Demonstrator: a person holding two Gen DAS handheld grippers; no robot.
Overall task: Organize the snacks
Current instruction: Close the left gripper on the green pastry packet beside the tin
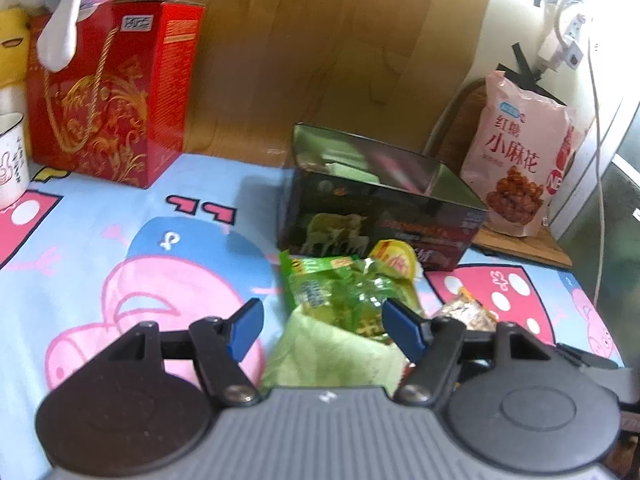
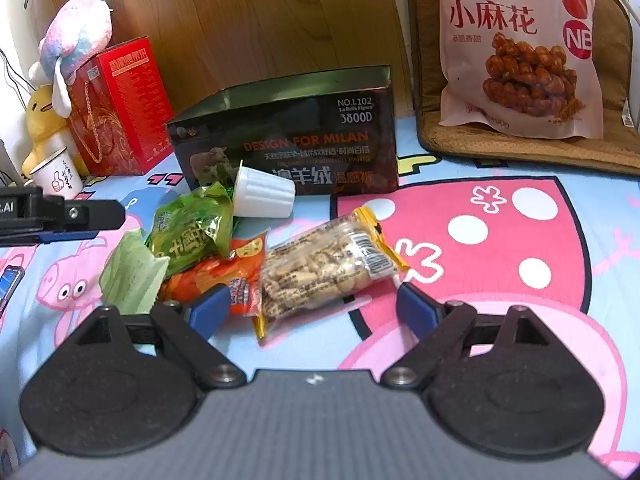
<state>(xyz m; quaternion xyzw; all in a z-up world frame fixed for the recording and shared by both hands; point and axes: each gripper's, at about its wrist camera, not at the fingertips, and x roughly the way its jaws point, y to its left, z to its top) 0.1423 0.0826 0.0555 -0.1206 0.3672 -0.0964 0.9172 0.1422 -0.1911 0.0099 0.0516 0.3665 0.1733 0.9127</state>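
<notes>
A pile of snacks lies on the cartoon bedsheet in front of an open dark tin box (image 2: 288, 136) (image 1: 380, 216). It holds a clear peanut pack (image 2: 324, 268), an orange packet (image 2: 216, 276), a shiny green packet (image 2: 192, 232) (image 1: 348, 292), a pale green packet (image 2: 128, 276) (image 1: 332, 356) and a white jelly cup (image 2: 262, 196). My right gripper (image 2: 314, 306) is open, its fingers either side of the peanut pack's near end. My left gripper (image 1: 322, 328) is open over the green packets; it also shows at the left edge of the right wrist view (image 2: 60, 216).
A red gift box (image 1: 116, 92) (image 2: 120, 108) with plush toys (image 2: 76, 36) stands at the back left, beside a white mug (image 2: 54, 178). A large pink snack bag (image 2: 516, 44) (image 1: 520, 160) leans on a brown cushion (image 2: 532, 140) at the back right. Wooden wall behind.
</notes>
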